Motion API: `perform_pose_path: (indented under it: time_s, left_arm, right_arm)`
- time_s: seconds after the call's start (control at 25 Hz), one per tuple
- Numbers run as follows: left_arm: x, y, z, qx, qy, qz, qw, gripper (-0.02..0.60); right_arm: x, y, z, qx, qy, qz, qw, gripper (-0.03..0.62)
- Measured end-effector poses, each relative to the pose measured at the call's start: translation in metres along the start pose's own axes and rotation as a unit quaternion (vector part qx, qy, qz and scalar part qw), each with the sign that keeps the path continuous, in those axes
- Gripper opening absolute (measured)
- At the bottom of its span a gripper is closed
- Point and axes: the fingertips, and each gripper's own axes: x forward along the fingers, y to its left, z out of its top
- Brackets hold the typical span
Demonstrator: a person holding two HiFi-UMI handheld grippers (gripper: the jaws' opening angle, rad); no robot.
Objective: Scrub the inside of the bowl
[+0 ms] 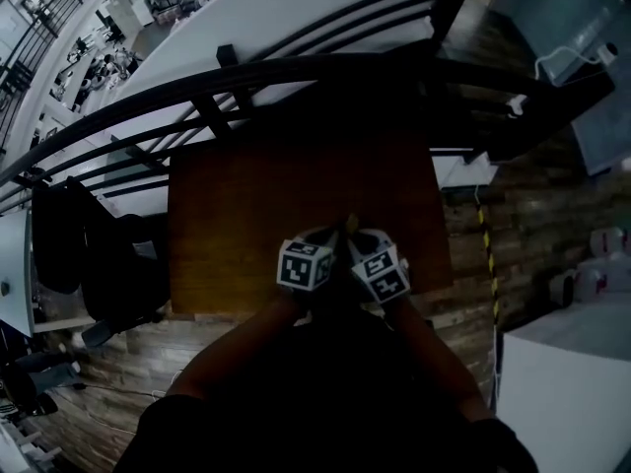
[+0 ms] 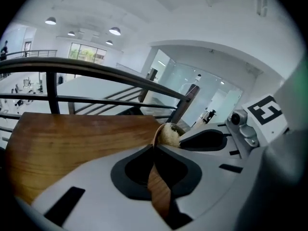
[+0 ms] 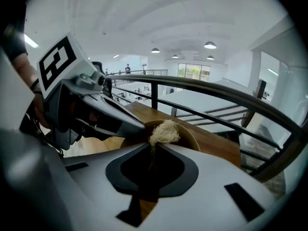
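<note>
Left gripper view: the left gripper (image 2: 155, 149) pinches the thin wall of the wooden bowl (image 2: 159, 192). The right gripper (image 3: 153, 147) pinches a fibrous scrubber (image 3: 164, 132) inside this bowl.

Head view dim, underexposed: arms (image 1: 434, 363) and lower frame near black, table (image 1: 296, 195) dull. Gripper views bright under ceiling lamps (image 2: 114, 31); daylight from far window (image 2: 86, 52). Fisheye bend, black corners; left gripper (image 2: 155, 146) body soft.
</note>
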Motion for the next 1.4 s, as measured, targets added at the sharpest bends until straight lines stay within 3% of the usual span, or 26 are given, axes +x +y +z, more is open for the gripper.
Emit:
perform_pose_path:
  time_s: [0.16,0.4,0.56,0.92,1.16,1.4]
  left_arm:
    - [-0.025,-0.004,0.019,0.036,-0.02,-0.006,0.9991,0.011]
    - [-0.056,-0.007,0.027,0.078,-0.041,0.002,0.9961,0.008]
    - [-0.065,0.002,0.025,0.076,-0.041,0.004,0.9963,0.008]
    - [-0.075,-0.005,0.019,0.08,-0.043,-0.001,0.9959,0.008]
    - [-0.074,-0.027,0.014,0.081,-0.039,-0.021,0.9958,0.008]
    - [-0.079,-0.049,0.026,0.105,-0.05,-0.031,0.9927,0.008]
  right_arm:
    - [-0.005,0.027,0.025,-0.076,-0.003,0.015,0.997,0.037]
    - [-0.024,0.062,0.029,-0.098,0.02,0.054,0.994,0.037]
    - [-0.029,0.073,0.027,-0.117,0.04,0.053,0.991,0.035]
    - [-0.062,0.046,0.026,-0.113,0.04,-0.039,0.992,0.035]
    - [-0.074,0.035,0.03,-0.154,0.031,-0.106,0.982,0.035]
    - [-0.059,0.066,0.028,-0.215,0.048,-0.033,0.975,0.035]
